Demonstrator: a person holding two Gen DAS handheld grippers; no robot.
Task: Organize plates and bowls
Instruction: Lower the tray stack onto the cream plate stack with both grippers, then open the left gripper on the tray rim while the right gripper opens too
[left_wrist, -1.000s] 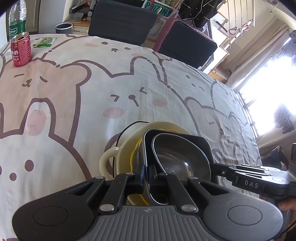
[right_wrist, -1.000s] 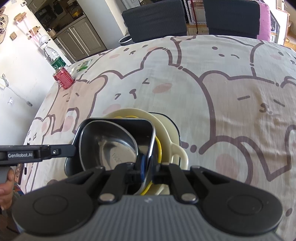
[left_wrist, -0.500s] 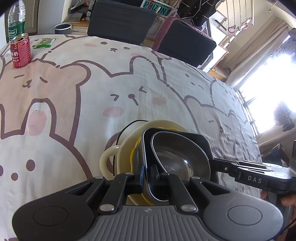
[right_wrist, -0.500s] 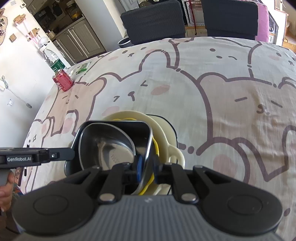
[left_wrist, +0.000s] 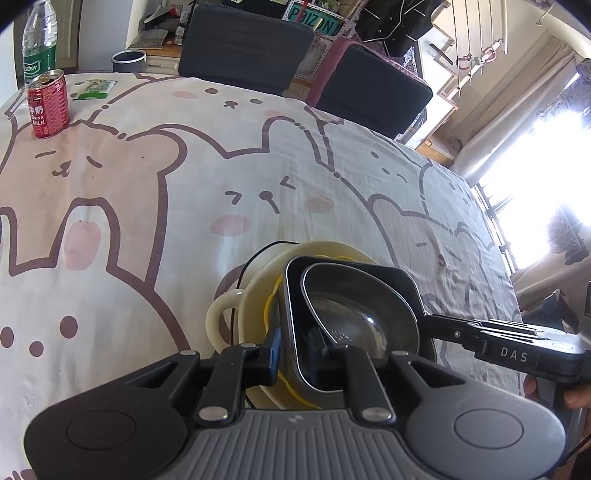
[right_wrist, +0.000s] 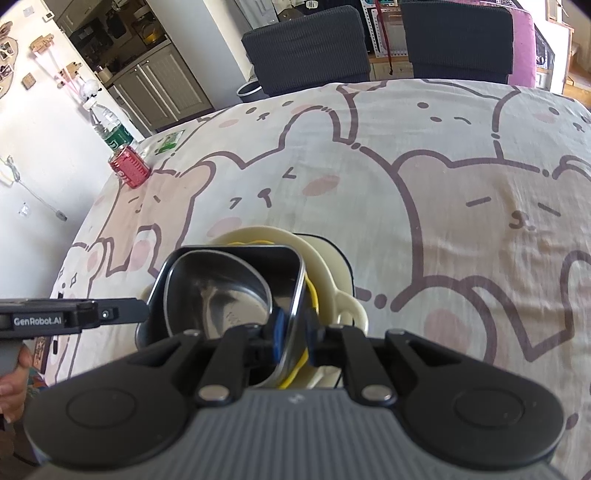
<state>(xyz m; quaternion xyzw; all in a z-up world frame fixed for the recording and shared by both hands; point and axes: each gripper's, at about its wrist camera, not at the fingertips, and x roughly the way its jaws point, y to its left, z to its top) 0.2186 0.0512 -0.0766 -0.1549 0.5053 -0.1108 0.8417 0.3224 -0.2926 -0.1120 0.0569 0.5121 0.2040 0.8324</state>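
Observation:
A stack of dishes sits on the bear-print tablecloth. A cream bowl with loop handles (left_wrist: 225, 317) (right_wrist: 351, 306) is at the bottom, a yellow rim (left_wrist: 271, 295) (right_wrist: 314, 295) shows inside it, then a dark square bowl (left_wrist: 391, 275) (right_wrist: 236, 253) with a steel bowl (left_wrist: 362, 314) (right_wrist: 229, 295) nested in it. My left gripper (left_wrist: 295, 349) straddles the square bowl's near rim, pads slightly parted. My right gripper (right_wrist: 295, 334) straddles the opposite rim, its pads also slightly apart.
A red milk can (left_wrist: 48, 105) (right_wrist: 129, 166) and a water bottle (left_wrist: 38, 40) (right_wrist: 109, 127) stand at the far left corner beside a green packet (left_wrist: 94, 88). Two dark chairs (left_wrist: 243, 48) (right_wrist: 306, 48) stand beyond the table's far edge.
The pads of both grippers have parted slightly from the square bowl's rim. The stack has stayed in place on the cloth.

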